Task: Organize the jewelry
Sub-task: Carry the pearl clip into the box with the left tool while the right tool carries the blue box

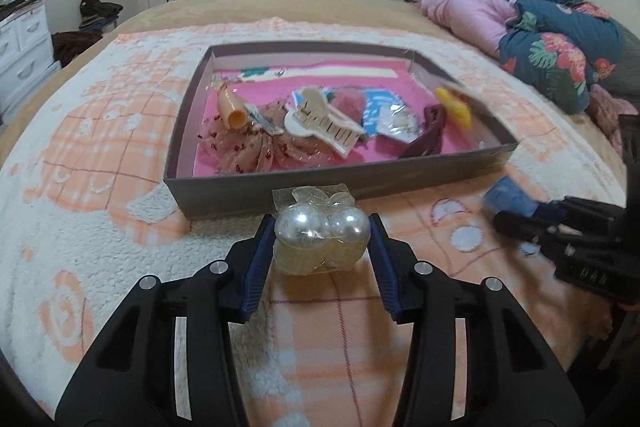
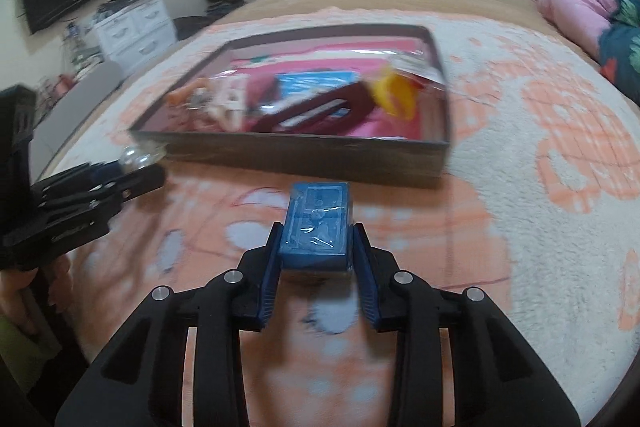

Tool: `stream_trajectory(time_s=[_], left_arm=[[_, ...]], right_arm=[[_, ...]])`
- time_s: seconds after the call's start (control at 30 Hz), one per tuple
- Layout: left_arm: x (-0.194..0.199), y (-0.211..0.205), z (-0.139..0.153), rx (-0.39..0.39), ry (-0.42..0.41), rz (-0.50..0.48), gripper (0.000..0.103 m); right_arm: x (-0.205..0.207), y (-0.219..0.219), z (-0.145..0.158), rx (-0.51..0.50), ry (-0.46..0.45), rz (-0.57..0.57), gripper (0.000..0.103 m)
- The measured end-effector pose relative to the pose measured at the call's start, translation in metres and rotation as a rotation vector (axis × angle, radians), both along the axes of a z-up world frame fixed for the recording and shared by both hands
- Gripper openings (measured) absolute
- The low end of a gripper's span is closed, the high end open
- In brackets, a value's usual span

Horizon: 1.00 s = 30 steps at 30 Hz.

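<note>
On a bed in a bedroom, the left gripper [image 1: 322, 227] is clamped on a clear packet of pearl-like hair baubles [image 1: 321, 233], held just before the near wall of a shallow grey box [image 1: 224, 193]. The right gripper [image 2: 316, 239] is clenched on a small blue wrapped box [image 2: 316, 229], near the same wall; its label is blurred. Inside the pink-lined box lie a white claw clip [image 1: 320, 125], a yellow clip [image 1: 454, 107] by the right edge, and overlapping pieces too jumbled to identify, all on a peach-and-white blanket [image 1: 100, 147].
</note>
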<state>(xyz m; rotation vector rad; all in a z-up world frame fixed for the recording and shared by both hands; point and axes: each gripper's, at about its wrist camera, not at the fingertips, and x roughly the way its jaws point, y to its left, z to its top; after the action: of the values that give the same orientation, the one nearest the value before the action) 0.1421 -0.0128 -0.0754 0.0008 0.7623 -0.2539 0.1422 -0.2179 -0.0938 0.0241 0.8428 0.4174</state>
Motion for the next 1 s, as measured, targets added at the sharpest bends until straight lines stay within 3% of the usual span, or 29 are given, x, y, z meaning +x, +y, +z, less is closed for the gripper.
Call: stream_trajectory(time_s=[0.33,1.0], left_arm=[[-0.013,0.004,0.03,-0.049,-0.073,0.002,0.038],[0.031,-0.028,0.045,-0.071,-0.083,-0.034,0.038]], right_arm=[[-0.02,0.019,0.025,0.011,-0.099,0.089,0.033],[0.011,-0.017,0.05,0.031,-0.18,-0.054,0.033]])
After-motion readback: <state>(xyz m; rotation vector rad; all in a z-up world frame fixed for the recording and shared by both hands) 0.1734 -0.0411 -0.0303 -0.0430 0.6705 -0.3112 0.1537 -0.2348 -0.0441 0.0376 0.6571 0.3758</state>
